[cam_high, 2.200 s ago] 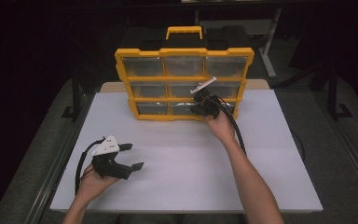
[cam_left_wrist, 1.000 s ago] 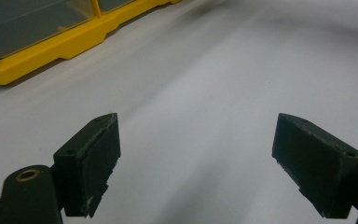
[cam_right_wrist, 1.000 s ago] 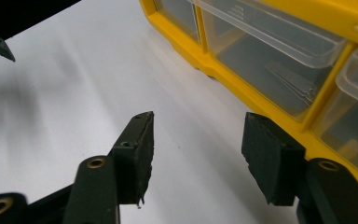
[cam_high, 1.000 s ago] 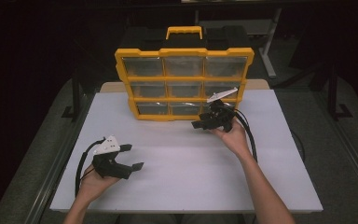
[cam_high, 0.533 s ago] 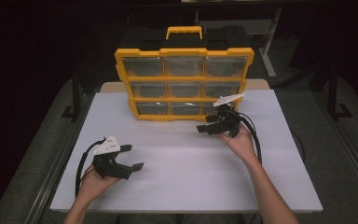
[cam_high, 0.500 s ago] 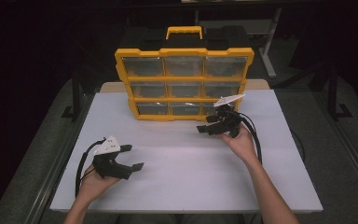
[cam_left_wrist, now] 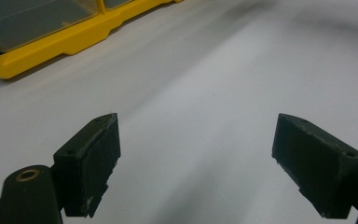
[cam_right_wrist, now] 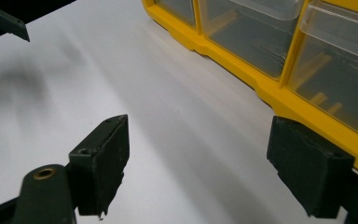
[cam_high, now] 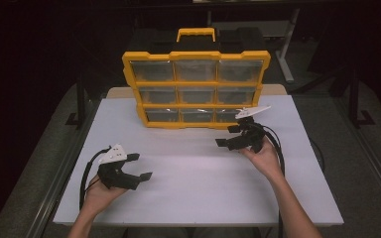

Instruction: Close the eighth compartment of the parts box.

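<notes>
I've drawn my right gripper (cam_high: 230,136) back from the yellow organizer (cam_high: 196,87), jaws just opening, empty; left gripper (cam_high: 140,166) rests low, spread.

I see a white table (cam_high: 193,188) under bright light, while the room around it is very dark. On the left and right of the table there is grey floor (cam_high: 357,163). Far behind, on the right, I see a pale metal stand (cam_high: 285,59) and dark furniture legs (cam_high: 353,99).
</notes>
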